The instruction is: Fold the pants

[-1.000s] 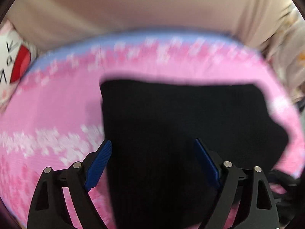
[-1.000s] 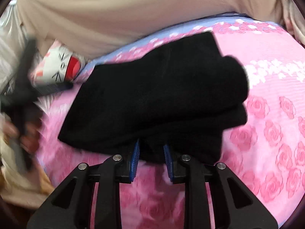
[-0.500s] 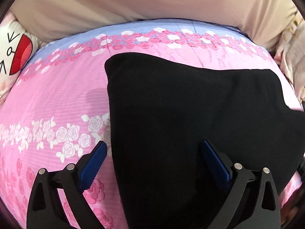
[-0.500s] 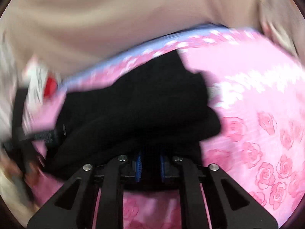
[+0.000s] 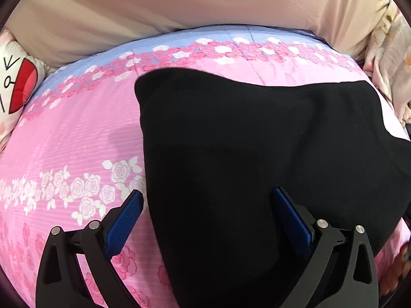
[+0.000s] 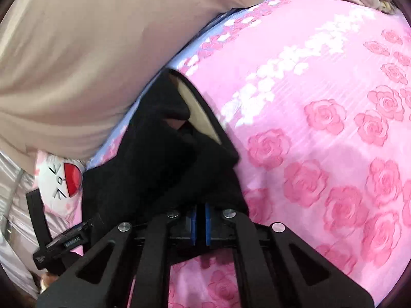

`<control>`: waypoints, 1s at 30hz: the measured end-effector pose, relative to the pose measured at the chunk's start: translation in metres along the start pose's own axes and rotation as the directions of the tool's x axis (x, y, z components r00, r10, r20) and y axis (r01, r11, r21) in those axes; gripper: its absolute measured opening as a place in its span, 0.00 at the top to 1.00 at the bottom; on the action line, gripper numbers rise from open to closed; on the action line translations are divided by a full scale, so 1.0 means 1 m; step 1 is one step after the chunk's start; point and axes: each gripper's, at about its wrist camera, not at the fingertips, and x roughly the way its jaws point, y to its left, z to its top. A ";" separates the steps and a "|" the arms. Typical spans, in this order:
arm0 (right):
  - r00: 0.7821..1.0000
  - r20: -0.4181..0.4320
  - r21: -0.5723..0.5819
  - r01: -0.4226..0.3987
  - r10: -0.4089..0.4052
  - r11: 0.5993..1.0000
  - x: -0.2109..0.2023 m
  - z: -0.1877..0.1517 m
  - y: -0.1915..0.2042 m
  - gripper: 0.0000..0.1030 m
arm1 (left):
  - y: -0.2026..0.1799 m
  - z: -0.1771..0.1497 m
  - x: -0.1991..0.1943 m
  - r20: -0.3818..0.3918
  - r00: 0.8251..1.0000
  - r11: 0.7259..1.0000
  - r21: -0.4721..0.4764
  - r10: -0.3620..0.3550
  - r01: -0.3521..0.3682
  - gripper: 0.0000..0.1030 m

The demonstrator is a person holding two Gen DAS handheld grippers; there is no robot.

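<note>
Pants: black pants (image 5: 257,159) lie on the pink rose bedspread (image 5: 72,133).
Left gripper (image 5: 206,213): fingers spread wide above them.
Right gripper (image 6: 201,220): fingers pinch their lifted edge.
Nearby: cartoon pillow (image 6: 61,182), beige cover (image 5: 179,2).

A home bedroom, by every sign. A bed spread with a pink quilt (image 5: 77,133) printed in pink and white roses, a lilac-blue band (image 5: 179,41) along its far edge. Behind it, a plain beige padded headboard or cushion (image 5: 154,5), lightly creased. At the left corner, a white cartoon-face pillow (image 5: 15,82) with a red mouth. At the right edge, crumpled pale floral bedding (image 5: 393,59). Soft furnishings throughout, nothing industrial or commercial in sight.
</note>
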 end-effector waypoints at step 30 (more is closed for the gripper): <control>0.896 -0.440 -0.642 -0.362 0.062 0.676 0.121 0.017 0.247 0.93 | 0.095 0.021 -0.037 0.049 0.984 0.971 -0.176 0.174 -0.163 0.05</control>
